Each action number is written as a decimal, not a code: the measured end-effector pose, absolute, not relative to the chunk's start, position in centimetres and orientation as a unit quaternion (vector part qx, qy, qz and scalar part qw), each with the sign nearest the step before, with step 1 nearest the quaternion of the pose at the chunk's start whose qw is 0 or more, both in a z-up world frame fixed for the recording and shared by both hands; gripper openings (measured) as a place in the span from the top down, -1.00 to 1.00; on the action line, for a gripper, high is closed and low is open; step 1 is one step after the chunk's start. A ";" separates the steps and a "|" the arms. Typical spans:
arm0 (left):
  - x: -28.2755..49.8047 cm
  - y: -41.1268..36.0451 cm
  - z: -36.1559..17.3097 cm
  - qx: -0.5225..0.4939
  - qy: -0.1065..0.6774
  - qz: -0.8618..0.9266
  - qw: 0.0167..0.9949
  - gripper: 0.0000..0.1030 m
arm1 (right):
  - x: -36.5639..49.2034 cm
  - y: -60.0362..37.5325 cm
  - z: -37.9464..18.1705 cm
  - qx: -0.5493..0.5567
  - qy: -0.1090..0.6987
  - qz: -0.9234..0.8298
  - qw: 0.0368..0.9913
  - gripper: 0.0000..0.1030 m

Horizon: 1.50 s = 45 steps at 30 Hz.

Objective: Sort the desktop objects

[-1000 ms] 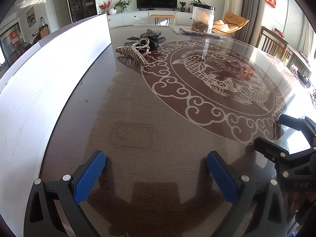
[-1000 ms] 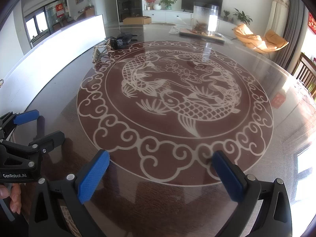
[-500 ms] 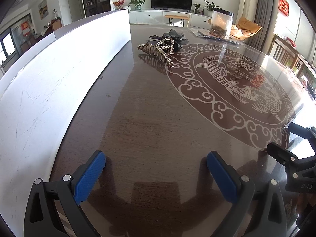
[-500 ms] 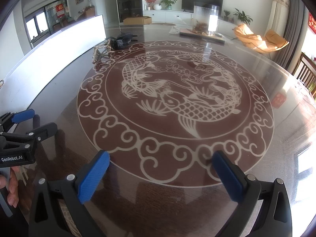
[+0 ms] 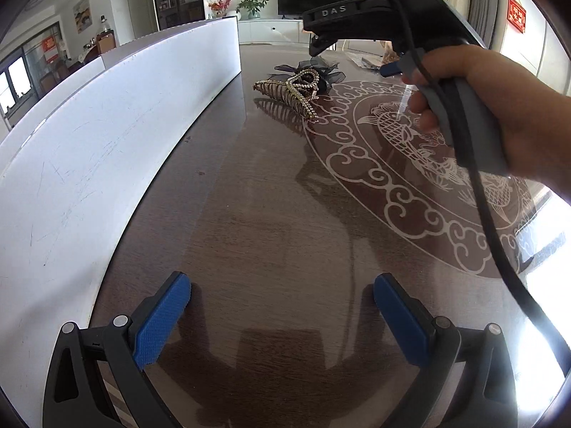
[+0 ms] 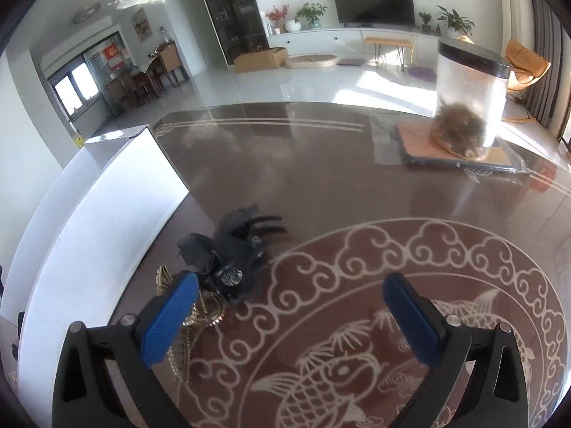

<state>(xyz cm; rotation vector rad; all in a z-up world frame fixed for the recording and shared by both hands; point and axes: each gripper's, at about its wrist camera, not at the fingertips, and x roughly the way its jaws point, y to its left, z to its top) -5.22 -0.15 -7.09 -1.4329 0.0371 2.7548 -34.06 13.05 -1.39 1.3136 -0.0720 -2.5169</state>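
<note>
Reaching: right gripper (image 6: 289, 315) spread wide and empty, low over the table (image 6: 357, 185), near black hair clip (image 6: 233, 249) | gold hair clip (image 6: 185, 321) touches it, partly behind the left finger | left gripper (image 5: 282, 315) apart, idle, well back | step: first pick | next: centre jaws on one clip, close.

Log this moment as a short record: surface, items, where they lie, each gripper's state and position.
surface: dark table with a koi inlay
items: gold clip, black clip, jar
layout: the two clips lie together near the white board; jar stands at the far side on a flat pad
left gripper: open, empty, low over bare table
right gripper: open, empty, just short of the clips
hand: holds the right gripper's handle
</note>
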 end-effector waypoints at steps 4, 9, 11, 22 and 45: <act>-5.3 -0.1 -7.1 -0.461 0.013 0.887 0.018 -1.00 | -36.5 8.7 -3.4 0.491 0.031 -0.860 0.137 -0.54; -5.4 -0.1 -7.2 -0.462 0.012 0.887 0.018 -1.00 | -33.2 6.5 -3.7 0.470 0.089 -0.857 0.191 0.07; -5.4 -0.1 -7.2 -0.462 0.012 0.887 0.018 -1.00 | -30.5 6.3 -3.7 0.462 0.121 -0.852 0.212 0.11; -5.4 -0.2 -7.2 -0.461 0.012 0.887 0.018 -1.00 | -17.2 18.9 -4.3 0.454 0.049 -0.878 0.142 0.12; -5.5 0.0 -7.4 -0.461 0.013 0.887 0.021 -1.00 | -11.2 23.2 -4.9 0.452 0.072 -0.879 0.136 -1.00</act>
